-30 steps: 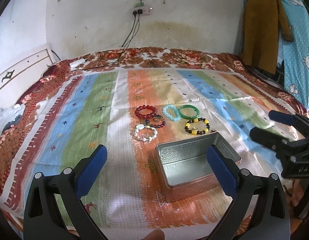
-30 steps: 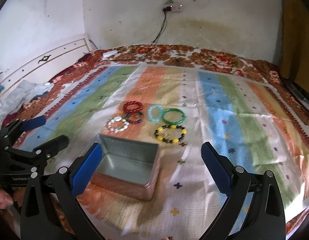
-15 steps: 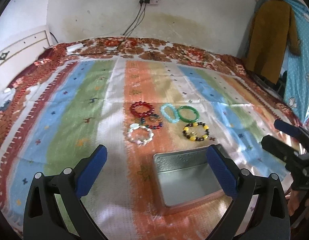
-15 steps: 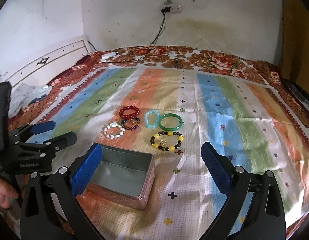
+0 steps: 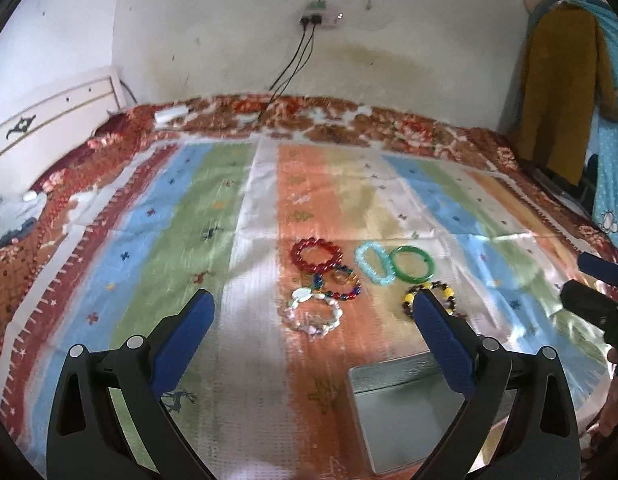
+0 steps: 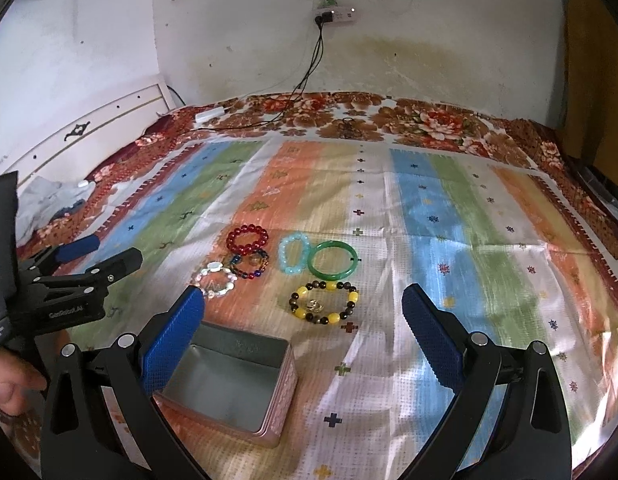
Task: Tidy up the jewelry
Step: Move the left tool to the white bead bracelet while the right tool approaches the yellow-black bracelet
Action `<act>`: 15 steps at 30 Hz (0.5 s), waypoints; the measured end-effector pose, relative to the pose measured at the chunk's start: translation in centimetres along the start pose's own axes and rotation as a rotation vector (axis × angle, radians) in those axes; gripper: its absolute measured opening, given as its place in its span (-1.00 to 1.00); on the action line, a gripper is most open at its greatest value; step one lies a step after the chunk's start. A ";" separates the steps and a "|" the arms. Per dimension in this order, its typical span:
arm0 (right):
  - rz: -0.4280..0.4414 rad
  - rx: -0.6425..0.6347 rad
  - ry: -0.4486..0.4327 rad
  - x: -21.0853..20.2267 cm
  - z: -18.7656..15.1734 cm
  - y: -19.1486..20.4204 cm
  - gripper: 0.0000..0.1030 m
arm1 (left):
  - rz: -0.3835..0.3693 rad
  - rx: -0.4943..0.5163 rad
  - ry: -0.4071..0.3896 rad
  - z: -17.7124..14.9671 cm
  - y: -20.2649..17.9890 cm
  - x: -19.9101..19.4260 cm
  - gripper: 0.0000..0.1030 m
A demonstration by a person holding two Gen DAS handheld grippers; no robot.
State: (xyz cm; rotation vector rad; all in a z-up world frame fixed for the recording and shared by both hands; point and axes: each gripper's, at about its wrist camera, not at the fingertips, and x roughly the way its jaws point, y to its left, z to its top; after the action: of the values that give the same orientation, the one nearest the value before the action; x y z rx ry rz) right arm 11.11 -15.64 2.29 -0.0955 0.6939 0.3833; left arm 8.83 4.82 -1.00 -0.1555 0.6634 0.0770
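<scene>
Several bracelets lie together on the striped bedspread: a red bead one (image 5: 317,255) (image 6: 247,239), a multicolour bead one (image 5: 340,282) (image 6: 249,265), a white one (image 5: 312,314) (image 6: 216,280), a light blue one (image 5: 372,261) (image 6: 293,255), a green bangle (image 5: 412,264) (image 6: 333,261) and a yellow-and-brown one (image 5: 429,299) (image 6: 324,302). An open empty metal tin (image 5: 405,408) (image 6: 229,380) stands in front of them. My left gripper (image 5: 313,332) (image 6: 97,254) is open, above the white bracelet's near side. My right gripper (image 6: 301,328) (image 5: 589,276) is open, in front of the yellow-and-brown bracelet.
The bed's white headboard (image 6: 93,136) is at the left. A power strip with cables (image 6: 333,16) hangs on the far wall. Clothes (image 5: 565,80) hang at the right. The bedspread (image 6: 469,240) stretches wide on all sides of the jewelry.
Both grippers have moved forward and tilted up. The bracelets sit nearer my left fingers, and the tin has slid low in both views. Both grippers stay open.
</scene>
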 end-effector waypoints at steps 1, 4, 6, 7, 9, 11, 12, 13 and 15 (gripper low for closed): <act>-0.006 0.000 0.006 0.2 0.1 -0.1 0.93 | -0.003 -0.002 0.016 0.1 0.2 0.3 0.89; -0.017 0.013 0.015 0.8 0.4 -0.4 0.93 | 0.007 -0.013 0.063 0.4 0.7 1.4 0.89; -0.019 0.022 0.026 1.3 0.7 -0.8 0.93 | 0.037 -0.013 0.095 0.6 1.1 2.2 0.89; -0.021 0.026 0.032 1.6 0.7 -0.9 0.93 | 0.061 0.006 0.108 0.8 1.1 2.7 0.89; -0.042 0.043 0.054 2.3 0.9 -1.4 0.93 | 0.114 0.028 0.112 1.0 1.2 3.4 0.89; -0.040 0.056 0.075 2.9 1.1 -2.1 0.93 | 0.129 0.040 0.127 1.3 1.5 4.2 0.89; -0.043 0.063 0.085 3.3 1.2 -2.4 0.93 | 0.130 0.041 0.138 1.4 1.7 4.7 0.89; -0.046 0.069 0.094 3.6 1.2 -2.7 0.93 | 0.124 0.046 0.153 1.5 1.9 5.1 0.89; -0.052 0.080 0.121 4.4 1.2 -3.3 0.93 | 0.114 0.047 0.175 1.5 1.9 5.8 0.89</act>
State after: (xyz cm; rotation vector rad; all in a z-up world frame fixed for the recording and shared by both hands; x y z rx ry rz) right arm 16.17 -17.00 0.26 -0.0608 0.8236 0.3014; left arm 14.05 7.12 -3.58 -0.0793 0.8479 0.1586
